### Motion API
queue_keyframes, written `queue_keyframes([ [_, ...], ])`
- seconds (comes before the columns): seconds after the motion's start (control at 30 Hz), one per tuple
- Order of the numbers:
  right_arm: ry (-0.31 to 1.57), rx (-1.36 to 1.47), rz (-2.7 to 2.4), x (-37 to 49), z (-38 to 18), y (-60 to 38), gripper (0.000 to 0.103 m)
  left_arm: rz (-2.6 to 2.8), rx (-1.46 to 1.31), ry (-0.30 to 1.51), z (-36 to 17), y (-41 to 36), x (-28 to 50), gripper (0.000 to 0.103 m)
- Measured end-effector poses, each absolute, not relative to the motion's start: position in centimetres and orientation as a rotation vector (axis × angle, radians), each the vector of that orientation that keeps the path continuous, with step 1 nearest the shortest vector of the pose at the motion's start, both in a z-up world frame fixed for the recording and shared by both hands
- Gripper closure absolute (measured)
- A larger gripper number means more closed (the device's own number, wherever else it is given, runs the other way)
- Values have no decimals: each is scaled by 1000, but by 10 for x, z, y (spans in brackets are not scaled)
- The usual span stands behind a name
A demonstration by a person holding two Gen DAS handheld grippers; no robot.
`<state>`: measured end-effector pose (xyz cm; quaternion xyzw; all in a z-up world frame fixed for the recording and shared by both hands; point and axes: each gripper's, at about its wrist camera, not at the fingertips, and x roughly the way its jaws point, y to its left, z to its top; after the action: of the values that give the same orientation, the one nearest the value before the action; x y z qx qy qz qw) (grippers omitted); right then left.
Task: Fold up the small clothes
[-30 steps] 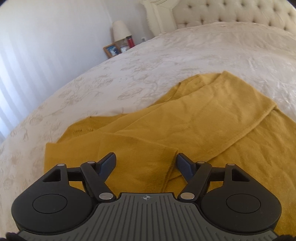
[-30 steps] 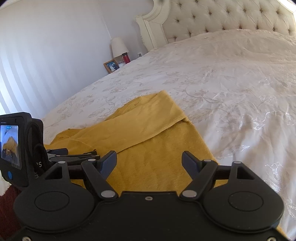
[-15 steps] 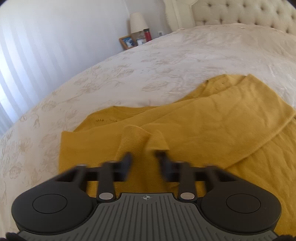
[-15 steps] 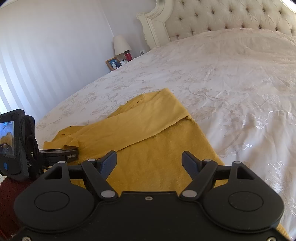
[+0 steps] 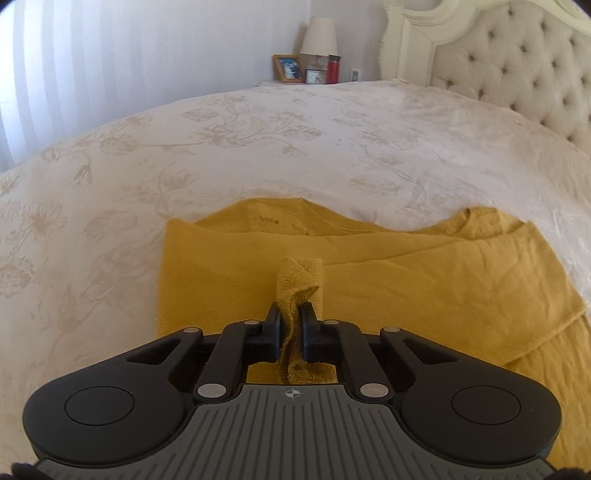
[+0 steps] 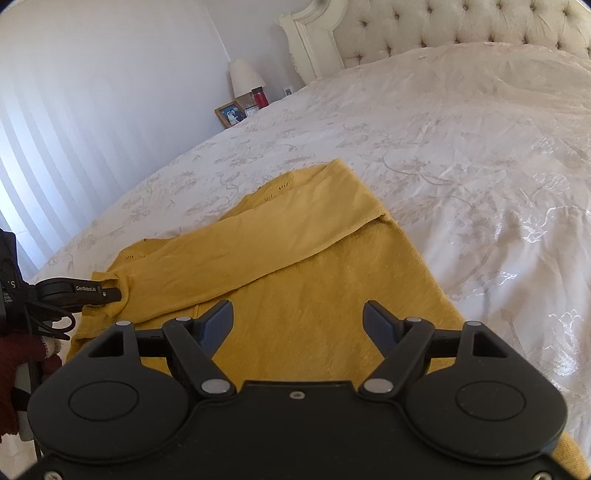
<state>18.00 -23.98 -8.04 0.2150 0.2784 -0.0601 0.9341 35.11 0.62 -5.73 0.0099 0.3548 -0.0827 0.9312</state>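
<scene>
Mustard sweater on a cream bed, left gripper pinching its cuff.

Bed: cream floral cover fills both views; tufted headboard upper right. Sweater: mustard knit, spread flat across the lower centre of the frame, one sleeve folded diagonally over the body. Right gripper: bottom of frame, jaws wide apart, nothing between them, poised over the sweater body. Left gripper: jaws have just been closing and now stand narrow, clamped on the bunched cuff, lifted off the knit beneath. Upper centre, small: lamp, photo frame, red bottle.
</scene>
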Motion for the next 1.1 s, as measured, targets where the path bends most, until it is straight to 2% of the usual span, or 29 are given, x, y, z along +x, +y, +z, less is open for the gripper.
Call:
queue_keyframes([
  [0.07, 573, 439, -120, 180, -81, -239, 24, -163, -18, 739, -59, 15, 354, 91],
  [0.3, 590, 424, -104, 183, -82, -235, 24, -181, -148, 742, -62, 38, 357, 54],
  [0.43, 627, 419, -83, 187, -86, -232, 24, -214, -204, 737, -64, 44, 356, 41],
  [0.63, 679, 371, -61, 192, -92, -222, 24, -201, -156, 777, -70, 35, 362, 43],
  [0.67, 680, 369, -60, 192, -93, -222, 24, -197, -141, 776, -70, 34, 362, 48],
  [0.77, 684, 367, -57, 192, -93, -221, 24, -183, -50, 772, -68, 28, 362, 93],
  [0.9, 681, 359, -57, 193, -92, -220, 24, -197, 125, 668, -49, 9, 356, 94],
  [1.0, 679, 355, -60, 193, -92, -220, 24, -171, 141, 580, -36, 6, 350, 94],
  [1.1, 685, 355, -58, 193, -93, -219, 24, -98, 187, 630, -48, 7, 357, 91],
])
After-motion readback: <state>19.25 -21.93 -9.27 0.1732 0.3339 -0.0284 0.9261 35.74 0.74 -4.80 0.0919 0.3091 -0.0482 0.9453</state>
